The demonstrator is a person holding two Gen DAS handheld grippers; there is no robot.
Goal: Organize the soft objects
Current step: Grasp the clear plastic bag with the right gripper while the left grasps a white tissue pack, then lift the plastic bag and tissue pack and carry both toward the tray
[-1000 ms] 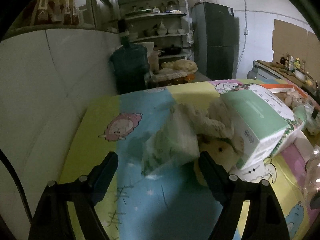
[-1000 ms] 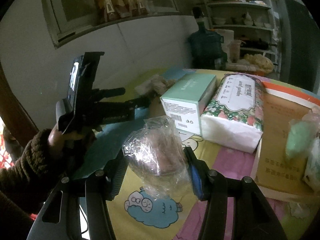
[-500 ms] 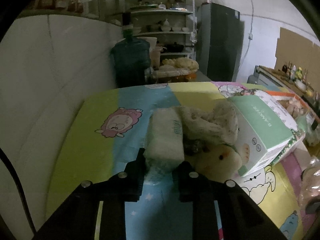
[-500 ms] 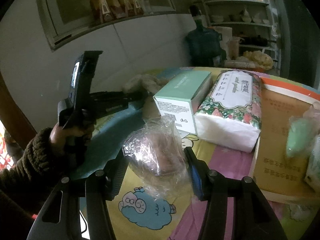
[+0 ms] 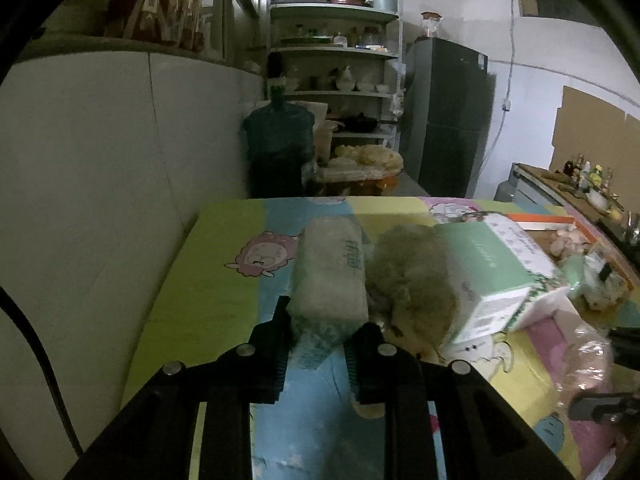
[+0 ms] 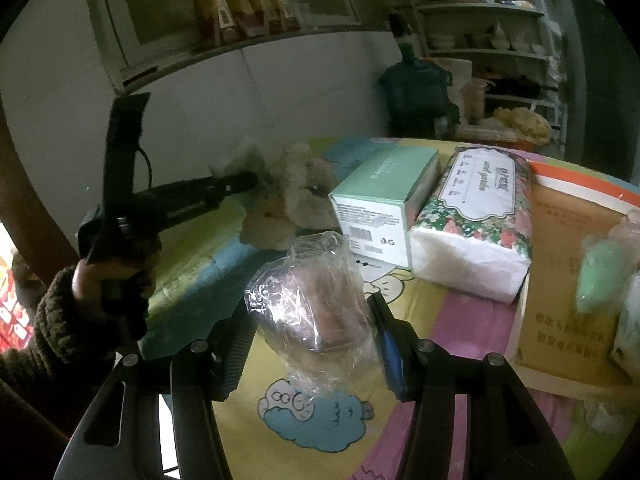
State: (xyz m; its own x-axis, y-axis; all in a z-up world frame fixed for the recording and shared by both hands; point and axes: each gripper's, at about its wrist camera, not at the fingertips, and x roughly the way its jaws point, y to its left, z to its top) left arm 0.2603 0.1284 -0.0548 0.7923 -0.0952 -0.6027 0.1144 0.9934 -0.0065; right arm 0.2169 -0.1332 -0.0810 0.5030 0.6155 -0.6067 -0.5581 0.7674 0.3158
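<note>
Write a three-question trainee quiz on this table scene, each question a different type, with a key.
1. True or false: the left tool is shut on the tissue pack.
2. What is between the right tool's fingers? A) green box B) clear bag C) floral pack
3. Fill in: the plush toy lies between the tissue pack and the ____.

Key: 1 true; 2 B, the clear bag; 3 green box.

The worktop (image 6: 472,320) wears a cartoon-print cloth of yellow, blue and pink patches. On it lie a mint-green box (image 6: 384,204), a floral tissue pack (image 6: 476,220) touching its side, a plush toy (image 6: 288,200) and a flat brown carton (image 6: 568,280).
</note>
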